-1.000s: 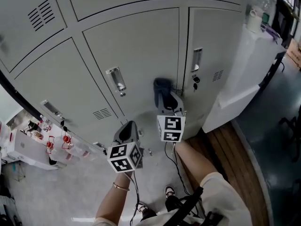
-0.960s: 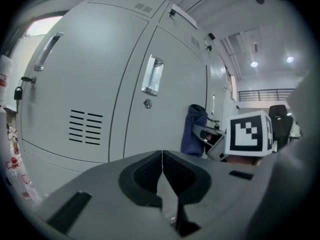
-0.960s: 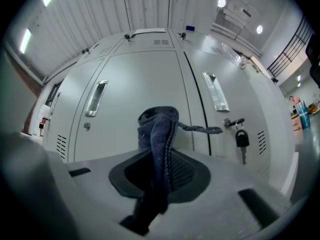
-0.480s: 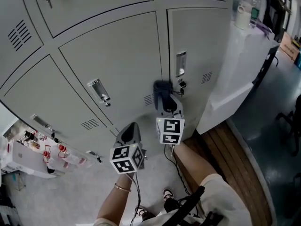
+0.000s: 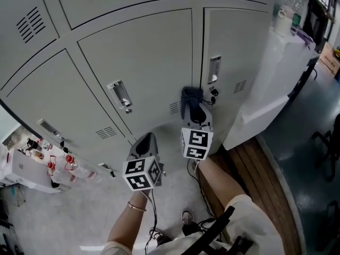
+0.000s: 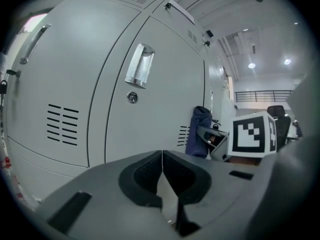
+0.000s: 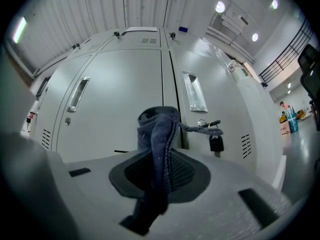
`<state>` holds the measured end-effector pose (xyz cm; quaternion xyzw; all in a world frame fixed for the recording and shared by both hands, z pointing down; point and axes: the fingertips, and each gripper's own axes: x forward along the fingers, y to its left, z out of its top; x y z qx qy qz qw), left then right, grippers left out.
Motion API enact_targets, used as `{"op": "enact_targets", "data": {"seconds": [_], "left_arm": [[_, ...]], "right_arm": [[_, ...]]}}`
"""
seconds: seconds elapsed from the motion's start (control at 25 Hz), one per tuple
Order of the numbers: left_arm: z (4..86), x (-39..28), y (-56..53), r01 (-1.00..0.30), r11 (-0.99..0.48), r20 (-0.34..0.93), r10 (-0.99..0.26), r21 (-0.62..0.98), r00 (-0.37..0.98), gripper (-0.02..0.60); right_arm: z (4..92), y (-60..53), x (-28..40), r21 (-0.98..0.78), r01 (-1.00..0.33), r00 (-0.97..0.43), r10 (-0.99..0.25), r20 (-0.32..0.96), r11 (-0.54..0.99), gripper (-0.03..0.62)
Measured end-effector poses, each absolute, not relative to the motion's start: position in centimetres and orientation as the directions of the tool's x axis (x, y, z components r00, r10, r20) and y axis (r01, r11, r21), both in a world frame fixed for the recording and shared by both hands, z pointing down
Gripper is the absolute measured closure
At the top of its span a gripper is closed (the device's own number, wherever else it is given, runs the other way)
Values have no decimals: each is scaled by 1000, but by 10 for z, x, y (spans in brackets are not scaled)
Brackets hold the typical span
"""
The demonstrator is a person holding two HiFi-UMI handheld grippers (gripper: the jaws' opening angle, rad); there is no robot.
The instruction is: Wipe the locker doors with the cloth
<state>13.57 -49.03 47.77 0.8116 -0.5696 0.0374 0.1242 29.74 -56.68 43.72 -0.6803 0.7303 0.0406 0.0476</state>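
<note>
The locker doors (image 5: 143, 57) are all closed, their contents unseen. The right claw (image 7: 161, 164) clamps the blue cloth (image 7: 159, 126) just left of the hanging key (image 7: 216, 143), nearer it than 1 s ago. The left claw (image 6: 162, 176) is closed and empty.

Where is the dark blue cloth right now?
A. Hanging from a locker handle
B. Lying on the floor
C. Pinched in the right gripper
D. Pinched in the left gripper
C: the right gripper is shut on the cloth, which sticks up between its jaws, while the left gripper is shut with nothing between its jaws.
</note>
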Motion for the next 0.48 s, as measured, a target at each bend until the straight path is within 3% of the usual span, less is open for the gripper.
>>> {"op": "enact_targets", "data": {"seconds": [0.48], "left_arm": [[457,74,-468,-948,-294,178,-933,122,312,572]], "right_arm": [[403,-526,268,14,-999,-53,-985,-163,51,537]]}}
